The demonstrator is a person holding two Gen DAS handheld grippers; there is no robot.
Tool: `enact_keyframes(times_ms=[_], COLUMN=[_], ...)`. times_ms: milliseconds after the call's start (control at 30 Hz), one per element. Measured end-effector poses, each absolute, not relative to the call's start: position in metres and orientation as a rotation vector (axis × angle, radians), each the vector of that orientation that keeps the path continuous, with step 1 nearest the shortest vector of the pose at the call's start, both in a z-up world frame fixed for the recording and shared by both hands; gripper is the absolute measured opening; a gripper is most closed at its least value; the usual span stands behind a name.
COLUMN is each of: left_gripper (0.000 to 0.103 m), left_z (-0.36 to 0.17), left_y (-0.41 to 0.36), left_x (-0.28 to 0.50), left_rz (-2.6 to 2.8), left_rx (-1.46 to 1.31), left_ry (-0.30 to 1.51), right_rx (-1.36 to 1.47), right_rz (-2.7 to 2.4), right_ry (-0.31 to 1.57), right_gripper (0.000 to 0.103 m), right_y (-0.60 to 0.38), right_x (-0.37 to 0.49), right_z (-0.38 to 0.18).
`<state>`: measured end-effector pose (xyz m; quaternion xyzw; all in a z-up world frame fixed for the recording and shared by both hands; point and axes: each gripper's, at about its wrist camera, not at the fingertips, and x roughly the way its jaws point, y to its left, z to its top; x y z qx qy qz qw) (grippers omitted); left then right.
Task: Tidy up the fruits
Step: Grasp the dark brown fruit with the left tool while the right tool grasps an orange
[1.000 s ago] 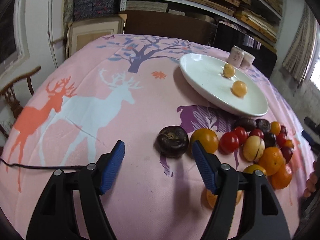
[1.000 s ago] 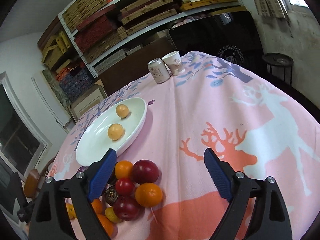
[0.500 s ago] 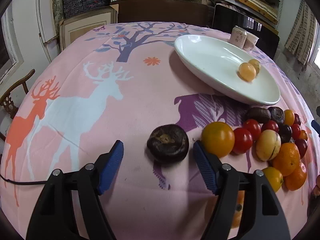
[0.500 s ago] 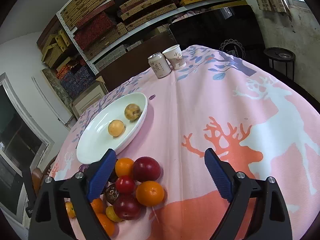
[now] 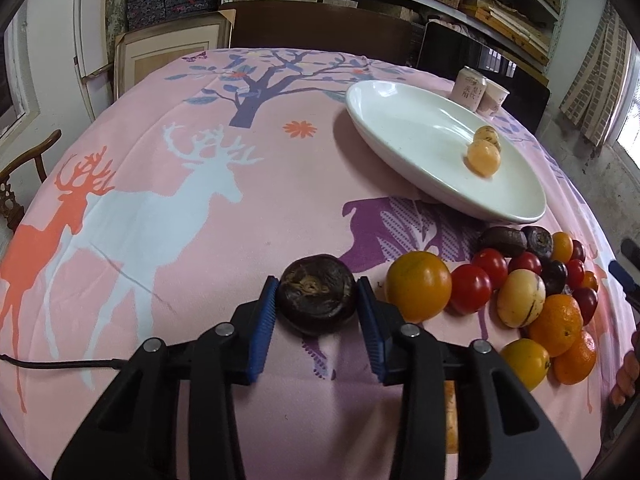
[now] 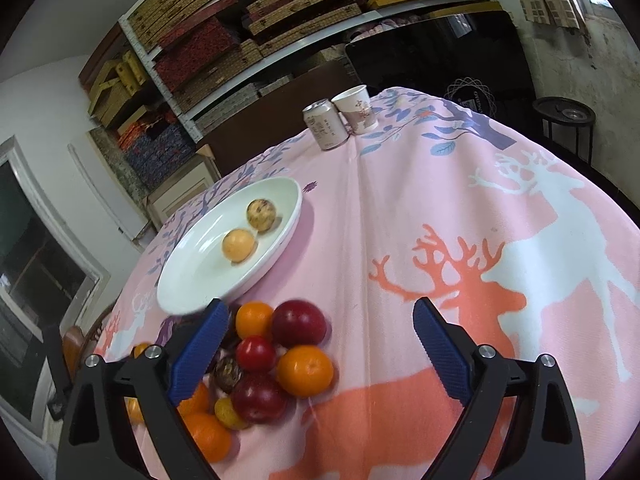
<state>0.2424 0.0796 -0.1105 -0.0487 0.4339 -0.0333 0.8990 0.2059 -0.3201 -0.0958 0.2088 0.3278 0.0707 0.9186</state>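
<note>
My left gripper [image 5: 318,300] is closing on the dark wrinkled fruit [image 5: 317,293], which sits on the cloth between its blue pads; both pads look to be against its sides, though I cannot tell how firmly. My right gripper [image 6: 316,344] is opening, already wide, with nothing gripped, hovering over the fruit pile [image 6: 276,364] just below the white plate [image 6: 192,280]. The risk I see is on the left: the fruit looks soft and rounded, so too hard a squeeze could bruise or split it, and too light a one could let it roll out when I lift. It also lies close to the big orange fruit [image 5: 418,286], so a sideways swing could set the heap rolling. The two yellow fruits [image 5: 484,152] on the plate sit near its far rim and could shift if I bump it. The table is draped in a pink tablecloth [image 5: 160,208] printed with deer and trees; cloth can wrinkle and drag. A can [image 6: 325,124] and a paper cup [image 6: 358,110] stand at the far edge, shelves of stacked boxes behind.
</note>
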Motion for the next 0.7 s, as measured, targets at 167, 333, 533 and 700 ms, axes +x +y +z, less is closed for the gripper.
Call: enact_keyframes(times_ms=[167,333,533,700], left_gripper=[0.039,0.039,0.039,0.039], left_z=[-0.110,-0.110,-0.111,-0.111], left_y=[0.081,0.081,0.081,0.081], left_x=[0.242,0.242,0.242,0.242], left_rz=[-0.066,-0.065,-0.064,-0.064], left_rx=[-0.100,-0.100,-0.099,-0.099], left_ry=[0.900,0.900,0.900,0.900], right_rx=[0.226,0.168,0.272,0.289], right_rz=[0.174,0.132,0.072,0.022], right_ry=[0.723,0.767,0.835,0.881], right_gripper=[0.094,0.090,0.090,0.090], right_y=[-0.287,-0.278,-0.300,-0.305], right_x=[0.183,0.186,0.207,0.217], right_z=[-0.095,-0.099,-0.110,-0.118])
